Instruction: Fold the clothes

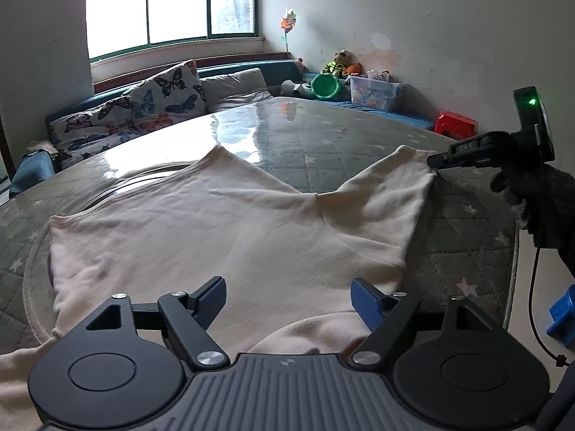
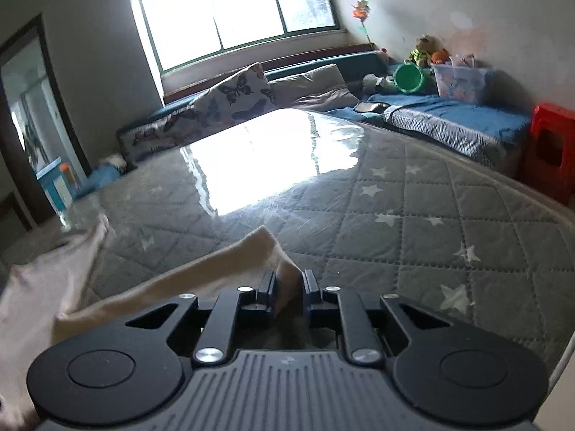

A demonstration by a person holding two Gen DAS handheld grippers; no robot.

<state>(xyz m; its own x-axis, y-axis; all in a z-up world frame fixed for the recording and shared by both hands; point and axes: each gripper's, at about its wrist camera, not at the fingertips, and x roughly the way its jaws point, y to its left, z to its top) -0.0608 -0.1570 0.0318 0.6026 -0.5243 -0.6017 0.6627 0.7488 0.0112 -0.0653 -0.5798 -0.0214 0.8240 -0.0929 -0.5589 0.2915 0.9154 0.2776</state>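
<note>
A pale cream garment (image 1: 230,222) lies spread on a grey star-quilted mattress (image 1: 323,136) under shiny plastic, with two pointed corners toward the far side. My left gripper (image 1: 289,294) hovers open over the garment's near edge, blue pads wide apart with only flat cloth below them. My right gripper (image 1: 433,161), held by a dark-gloved hand (image 1: 539,201), is shut on the garment's far right corner. In the right wrist view the right gripper (image 2: 289,283) pinches that cloth corner (image 2: 284,273), and the garment (image 2: 172,280) trails off to the left over the mattress (image 2: 413,215).
Butterfly-print pillows (image 1: 161,97) line a blue bench under the window. A green bucket (image 1: 325,86), a clear toy box (image 1: 373,93) and stuffed toys sit in the far corner. A red stool (image 1: 454,125) stands beyond the mattress edge, a blue object (image 1: 564,316) at right.
</note>
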